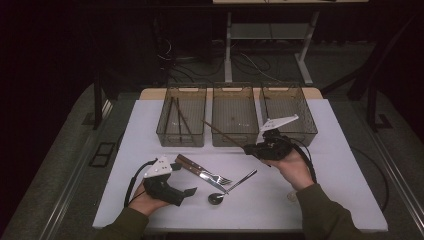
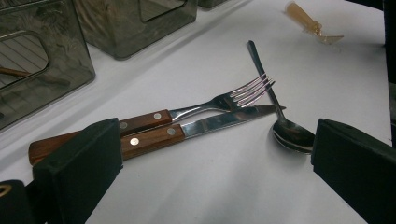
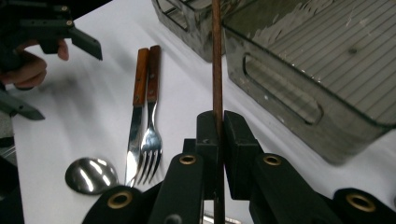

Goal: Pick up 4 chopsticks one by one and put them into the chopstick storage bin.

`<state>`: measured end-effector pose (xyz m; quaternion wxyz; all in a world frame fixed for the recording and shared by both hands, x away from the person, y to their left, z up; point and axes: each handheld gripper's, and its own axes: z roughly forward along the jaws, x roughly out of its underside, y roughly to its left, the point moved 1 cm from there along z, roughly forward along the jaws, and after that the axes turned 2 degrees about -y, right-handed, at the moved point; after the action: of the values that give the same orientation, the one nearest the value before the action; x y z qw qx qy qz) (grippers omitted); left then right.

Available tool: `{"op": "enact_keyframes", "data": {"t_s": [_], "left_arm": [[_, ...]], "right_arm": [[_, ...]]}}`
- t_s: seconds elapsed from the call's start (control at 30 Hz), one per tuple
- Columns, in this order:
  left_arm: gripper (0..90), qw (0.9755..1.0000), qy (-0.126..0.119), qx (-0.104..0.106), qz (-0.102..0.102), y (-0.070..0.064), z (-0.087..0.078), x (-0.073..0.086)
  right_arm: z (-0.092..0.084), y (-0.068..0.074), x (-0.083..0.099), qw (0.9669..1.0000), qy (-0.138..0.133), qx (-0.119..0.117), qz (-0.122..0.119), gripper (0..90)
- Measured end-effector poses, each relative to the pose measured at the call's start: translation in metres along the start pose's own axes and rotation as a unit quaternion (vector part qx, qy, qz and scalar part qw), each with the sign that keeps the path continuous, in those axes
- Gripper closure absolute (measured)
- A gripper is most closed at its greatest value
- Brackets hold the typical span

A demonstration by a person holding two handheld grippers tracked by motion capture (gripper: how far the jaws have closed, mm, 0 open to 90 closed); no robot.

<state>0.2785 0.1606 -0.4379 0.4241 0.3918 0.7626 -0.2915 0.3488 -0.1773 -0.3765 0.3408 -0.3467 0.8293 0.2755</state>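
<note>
While the right gripper pinches a brown chopstick between its fingers over the middle basket, the left gripper rests on the surface with fingers spread, apparently empty, near the fork

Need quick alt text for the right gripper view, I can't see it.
The right gripper is shut on a thin brown chopstick that points toward the clear bins. On the white table lie a knife, fork and spoon.
</note>
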Motion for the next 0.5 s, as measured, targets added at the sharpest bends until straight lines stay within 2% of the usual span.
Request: {"op": "enact_keyframes", "data": {"t_s": [0.13, 0.5], "left_arm": [[0.8, 1.0, -0.001, 0.001, 0.001, 0.0, 0.0, 0.0], [0.9, 1.0, 0.001, 0.001, 0.002, 0.001, 0.0, 0.0]], "right_arm": [[0.006, 0.0, -0.013, 0.9999, -0.007, 0.008, 0.004, 85.4], [0.032, -0.003, -0.05, 0.9994, -0.001, 0.03, 0.016, 85.3]]}}
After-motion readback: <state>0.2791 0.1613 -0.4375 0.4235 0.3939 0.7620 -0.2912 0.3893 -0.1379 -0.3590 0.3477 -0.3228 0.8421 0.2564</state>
